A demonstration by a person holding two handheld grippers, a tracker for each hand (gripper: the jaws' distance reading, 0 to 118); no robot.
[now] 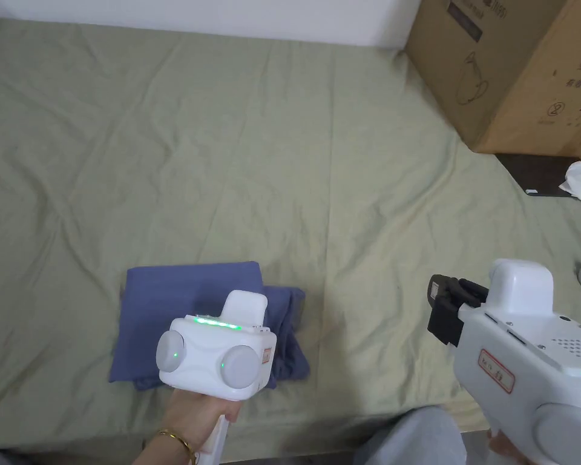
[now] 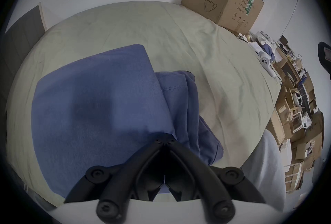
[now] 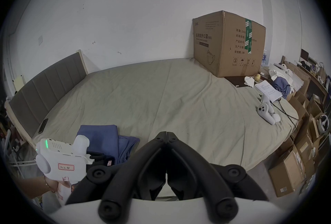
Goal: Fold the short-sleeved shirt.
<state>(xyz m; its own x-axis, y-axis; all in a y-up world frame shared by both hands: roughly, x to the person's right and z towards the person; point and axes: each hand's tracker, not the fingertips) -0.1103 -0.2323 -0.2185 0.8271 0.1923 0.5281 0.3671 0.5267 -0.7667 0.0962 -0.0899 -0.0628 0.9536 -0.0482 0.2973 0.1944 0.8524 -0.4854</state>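
**Fold nearly done, side layers left untidy**

Nearest, left claw (image 2: 165, 138) clenched empty just above the blue shirt (image 1: 180, 315); right claw (image 3: 166, 134) clenched, off over bare bed (image 1: 319, 181). Shirt folded at near edge. Next, probably: tuck protruding right-side layers. Beyond, cardboard box (image 1: 513, 66).

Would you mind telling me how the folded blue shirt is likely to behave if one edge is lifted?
The blue shirt is soft cloth, so it would probably droop. Its loose layers bunched at the right may well unfold. It looks light and might slide on the creased sheet.
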